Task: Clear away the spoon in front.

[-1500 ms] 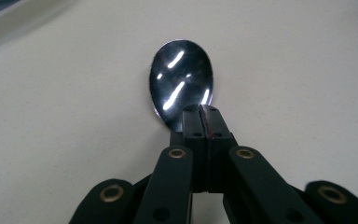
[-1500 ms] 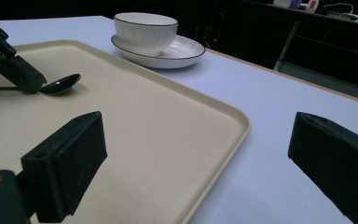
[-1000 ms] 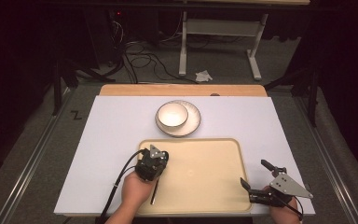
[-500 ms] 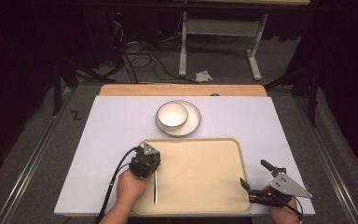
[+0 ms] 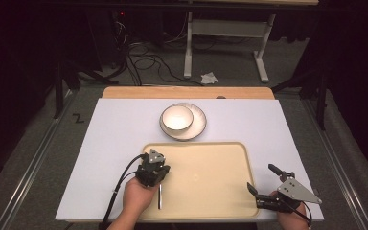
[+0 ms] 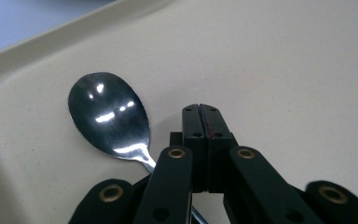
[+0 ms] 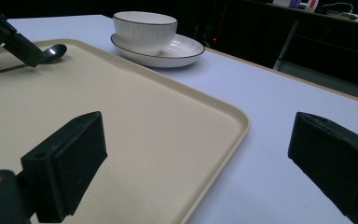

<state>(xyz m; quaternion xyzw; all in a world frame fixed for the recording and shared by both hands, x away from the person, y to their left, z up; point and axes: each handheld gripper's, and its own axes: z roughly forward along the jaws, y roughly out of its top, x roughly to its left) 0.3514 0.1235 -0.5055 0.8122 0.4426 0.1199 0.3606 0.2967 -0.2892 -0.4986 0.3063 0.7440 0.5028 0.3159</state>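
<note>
A steel spoon [image 6: 109,116] lies flat on the cream tray [image 6: 284,70], bowl up, near the tray's left rim. My left gripper [image 6: 204,108] is shut with nothing between its jaws, just right of the spoon's bowl; the handle runs under the gripper's linkage. From above, the left gripper [image 5: 152,168] hovers over the tray's left part, with the spoon handle [image 5: 159,196] showing below it. My right gripper [image 5: 260,177] is open at the tray's front right corner. The right gripper [image 7: 200,154] straddles the tray's edge [image 7: 233,116], holding nothing.
A white bowl [image 5: 177,117] sits on a white plate [image 5: 199,125] behind the tray, on the pale table cover [image 5: 115,129]. The bowl [image 7: 144,28] also shows far off in the right gripper view. A wooden strip [image 5: 187,92] edges the table's back.
The left gripper shifted slightly left over the tray. The spoon handle went from slanted to straight and now lies on the tray. The right gripper has not moved.
</note>
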